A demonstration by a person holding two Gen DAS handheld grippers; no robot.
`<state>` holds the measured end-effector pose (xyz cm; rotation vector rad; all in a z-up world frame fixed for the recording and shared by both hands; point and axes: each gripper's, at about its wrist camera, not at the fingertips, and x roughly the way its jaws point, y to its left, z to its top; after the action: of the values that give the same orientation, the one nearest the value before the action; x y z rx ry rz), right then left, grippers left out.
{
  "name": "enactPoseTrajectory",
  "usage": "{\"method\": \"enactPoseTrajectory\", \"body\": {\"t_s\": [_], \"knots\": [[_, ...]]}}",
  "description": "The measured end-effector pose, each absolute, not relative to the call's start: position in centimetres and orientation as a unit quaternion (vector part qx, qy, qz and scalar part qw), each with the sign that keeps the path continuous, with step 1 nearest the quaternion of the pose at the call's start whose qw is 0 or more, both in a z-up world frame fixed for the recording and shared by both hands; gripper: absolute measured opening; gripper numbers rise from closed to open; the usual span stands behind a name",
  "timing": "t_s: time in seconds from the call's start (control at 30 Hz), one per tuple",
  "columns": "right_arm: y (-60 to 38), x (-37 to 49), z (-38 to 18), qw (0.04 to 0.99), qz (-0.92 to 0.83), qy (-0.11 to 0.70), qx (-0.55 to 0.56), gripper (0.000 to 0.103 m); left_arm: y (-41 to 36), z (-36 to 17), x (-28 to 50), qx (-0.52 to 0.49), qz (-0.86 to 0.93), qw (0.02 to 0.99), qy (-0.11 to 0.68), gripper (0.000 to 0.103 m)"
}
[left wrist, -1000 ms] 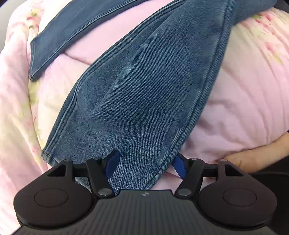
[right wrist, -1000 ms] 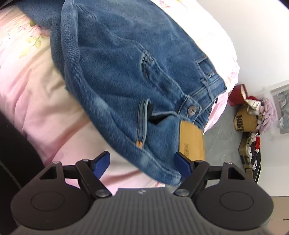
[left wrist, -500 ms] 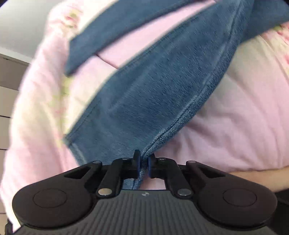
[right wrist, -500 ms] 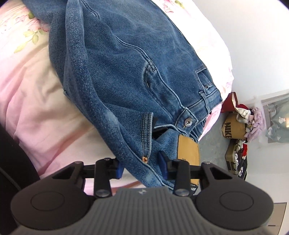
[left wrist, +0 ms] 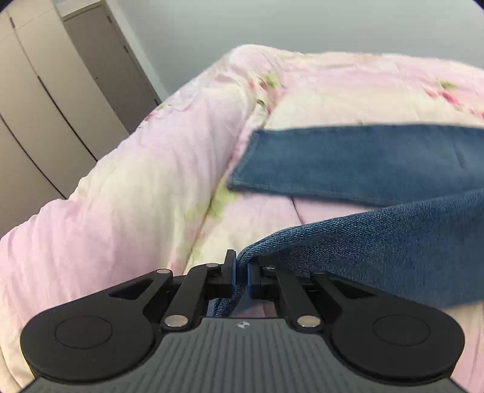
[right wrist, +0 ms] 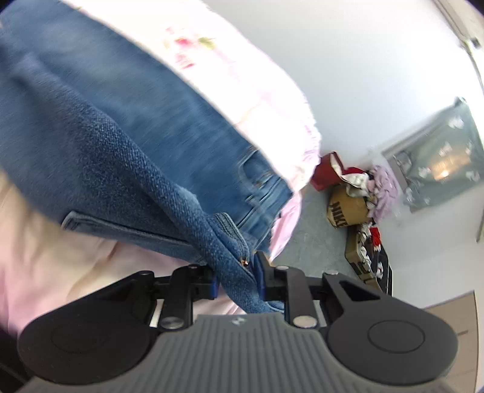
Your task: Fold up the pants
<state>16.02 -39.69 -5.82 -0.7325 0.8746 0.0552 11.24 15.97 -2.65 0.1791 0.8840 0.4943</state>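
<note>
surface: bed w/ pink floral quilt, puffy, cream patches w/ green/pink flower print; quilt edge rolls down toward the cam in left wrist view. blue jeans lie across the quilt. left gripper has its fingers pressed together on a thick fold of one leg, denim bunched betw the pads and running off to the right; the other leg lies flat on the quilt further back, hem end toward the quilt's ridge. right gripper fingers pinch the waist end of the jeans close to a copper rivet, fabric rising up-left from the pads; belt loops and waistband stitching visible near the bed's edge, blurred. quilt shows above and below the denim in right view. room, left view: grey wall, beige wardrobe doors at left w/ dark seams. room, right view: white wall, grey floor beside the bed, clutter in the corner: red item, brown nike box stuffed w/ cloth, lilac fabric, dark flat case w/ small bits on it, framed mirror-like panel leaning on the wall; contents too blurred to id
</note>
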Motion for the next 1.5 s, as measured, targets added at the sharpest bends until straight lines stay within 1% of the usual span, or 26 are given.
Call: {"method": "enactPoseTrajectory", "body": {"t_s": [0.17,0.3,0.43,0.6,0.73,0.83,0.97,1.1,1.23,1.4,1.5], "knots": [[-39.0,20.2,-5.3,0.851,0.003,0.408,-0.332,0.012,16.5,-1.7,16.2,0.111,0.261,0.878,0.386,0.007],[-38.1,24.0,-5.3,0.850,-0.003,0.408,-0.332,0.010,16.9,-2.0,20.1,0.122,0.258,0.873,0.395,0.007],[-37.0,28.0,-6.3,0.836,0.000,0.426,-0.346,0.010,17.5,-4.9,24.5,0.149,0.250,0.857,0.424,0.007],[-36.0,33.1,-10.9,0.797,0.015,0.476,-0.372,0.010,17.2,-9.4,29.0,0.186,0.225,0.836,0.464,0.007],[-35.2,34.9,-13.9,0.778,0.022,0.492,-0.390,0.010,17.3,-12.0,31.1,0.197,0.223,0.825,0.481,0.007],[-35.3,35.0,-13.6,0.783,0.026,0.489,-0.384,0.009,17.2,-11.4,30.7,0.195,0.224,0.836,0.461,0.007],[-36.5,34.4,-10.8,0.805,0.019,0.472,-0.359,0.009,16.4,-8.2,31.2,0.228,0.210,0.852,0.423,0.007],[-37.7,36.0,-8.8,0.820,0.005,0.473,-0.322,0.009,16.8,-6.6,34.6,0.222,0.206,0.847,0.438,0.007],[-36.6,39.1,-10.6,0.810,0.005,0.487,-0.328,0.009,17.2,-9.4,38.5,0.214,0.206,0.823,0.484,0.007],[-35.8,42.0,-13.6,0.804,-0.007,0.498,-0.325,0.009,16.0,-12.3,41.1,0.242,0.217,0.818,0.474,0.007],[-36.3,43.1,-14.6,0.801,-0.011,0.511,-0.313,0.009,16.2,-13.4,42.7,0.231,0.224,0.813,0.486,0.007]]}}
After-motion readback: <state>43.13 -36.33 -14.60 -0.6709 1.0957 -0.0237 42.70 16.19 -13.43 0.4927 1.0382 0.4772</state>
